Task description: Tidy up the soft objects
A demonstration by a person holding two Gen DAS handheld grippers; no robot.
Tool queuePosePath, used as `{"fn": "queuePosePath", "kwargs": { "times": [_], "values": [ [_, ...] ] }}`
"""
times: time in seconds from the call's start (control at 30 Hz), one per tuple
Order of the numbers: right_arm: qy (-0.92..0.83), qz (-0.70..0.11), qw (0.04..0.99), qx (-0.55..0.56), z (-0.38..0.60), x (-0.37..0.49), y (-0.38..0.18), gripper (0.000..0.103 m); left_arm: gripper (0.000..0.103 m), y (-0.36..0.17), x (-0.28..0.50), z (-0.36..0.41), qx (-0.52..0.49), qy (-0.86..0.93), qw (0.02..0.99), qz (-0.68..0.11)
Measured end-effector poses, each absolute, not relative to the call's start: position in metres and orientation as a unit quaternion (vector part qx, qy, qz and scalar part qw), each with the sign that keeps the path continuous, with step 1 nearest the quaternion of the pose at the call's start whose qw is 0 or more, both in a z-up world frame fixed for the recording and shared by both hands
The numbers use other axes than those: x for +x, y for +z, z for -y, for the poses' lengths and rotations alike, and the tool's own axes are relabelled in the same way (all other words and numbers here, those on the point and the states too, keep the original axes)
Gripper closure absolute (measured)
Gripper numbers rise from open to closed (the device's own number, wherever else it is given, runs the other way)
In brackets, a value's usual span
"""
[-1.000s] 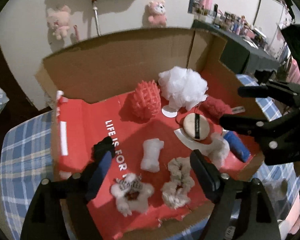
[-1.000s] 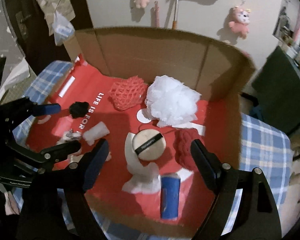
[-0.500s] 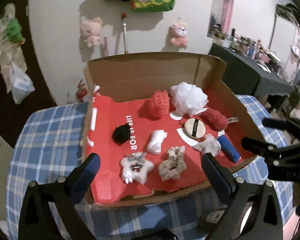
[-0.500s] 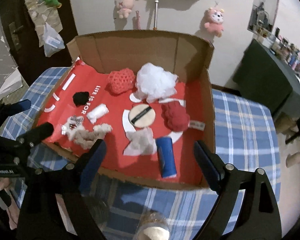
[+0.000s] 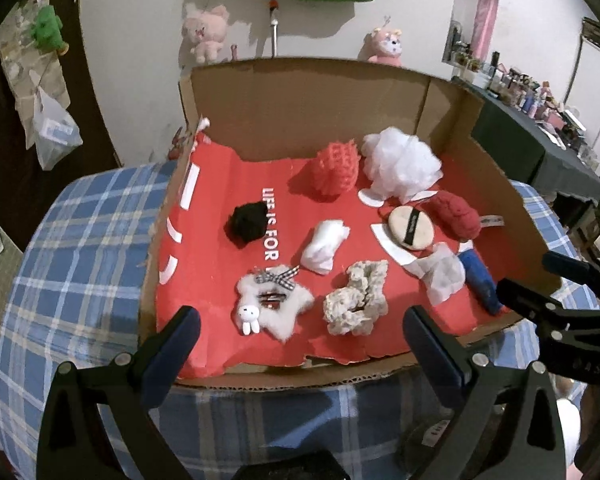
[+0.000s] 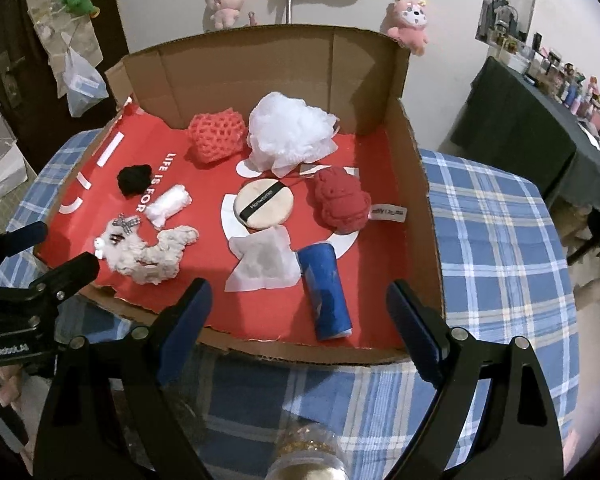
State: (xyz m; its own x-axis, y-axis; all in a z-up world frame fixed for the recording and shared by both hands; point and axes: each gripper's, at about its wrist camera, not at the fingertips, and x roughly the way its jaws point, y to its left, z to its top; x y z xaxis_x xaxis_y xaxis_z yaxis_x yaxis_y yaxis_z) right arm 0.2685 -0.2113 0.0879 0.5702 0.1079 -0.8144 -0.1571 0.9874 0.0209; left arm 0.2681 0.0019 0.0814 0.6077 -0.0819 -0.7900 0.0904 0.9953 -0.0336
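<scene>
Both grippers pulled back from box | left gripper and right gripper wide apart, empty | black pom at 11 o'clock of left

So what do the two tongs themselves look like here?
Both the left tongs and right tongs are matte black, angular frames with silver screws and dark blue pads on the fingertips. White lettering marks the left one's body in the right wrist view. No sleeves show.

Left gripper and right gripper — both agape, empty
</scene>
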Motion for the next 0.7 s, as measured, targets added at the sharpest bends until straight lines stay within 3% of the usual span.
{"fn": "queuePosePath", "kwargs": {
  "times": [0.7],
  "values": [
    [0.076, -0.502, 0.862, -0.004, 0.217, 0.282, 0.064, 0.014, 0.000, 0.058, 0.287, 0.001, 0.016, -0.026, 0.877, -0.480]
  ]
}}
